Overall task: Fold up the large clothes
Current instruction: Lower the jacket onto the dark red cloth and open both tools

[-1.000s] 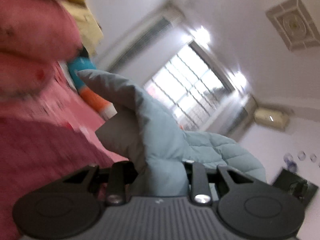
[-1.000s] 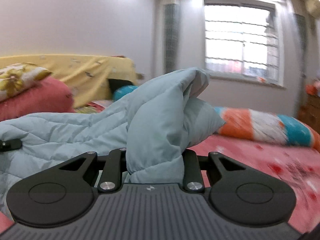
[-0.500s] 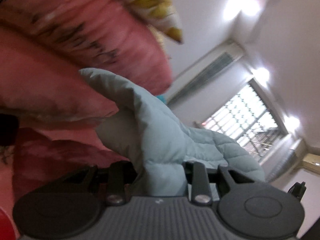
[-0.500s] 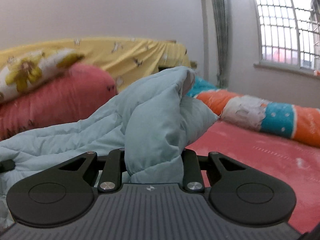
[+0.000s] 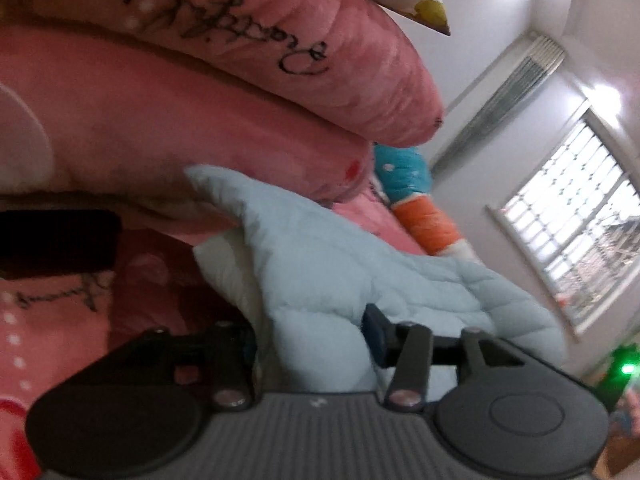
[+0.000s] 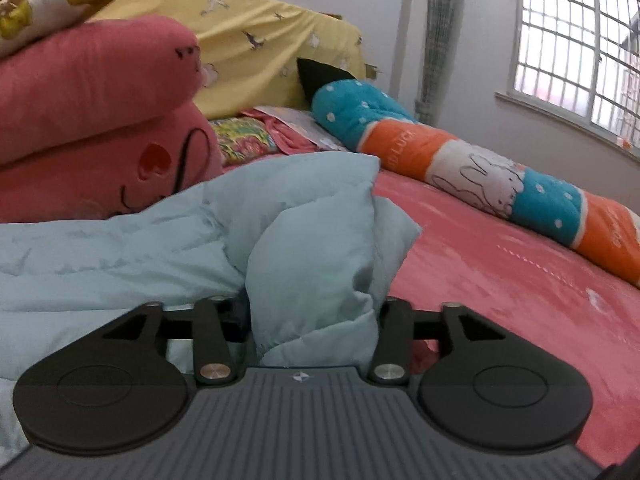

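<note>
Gripping bunched edges: left gripper (image 5: pixel 310 338), right gripper (image 6: pixel 314 316), both clenched on quilted jacket (image 6: pixel 120 252); soft, puffy, probably light.

A bed with a pink sheet (image 6: pixel 500 264) fills the room's lower part. At its head stands a headboard draped in yellow cloth (image 6: pixel 256 52), with folded pink quilts (image 6: pixel 92 92) stacked before it and a flowered pillow (image 6: pixel 48 0) on top. A long bolster banded in blue, orange and white (image 6: pixel 480 168) lies along the far side. The walls are plain white; a barred window (image 6: pixel 576 52) lets in daylight beside a grey curtain (image 6: pixel 440 32). Ceiling lamps (image 5: pixel 608 92) glow.
</note>
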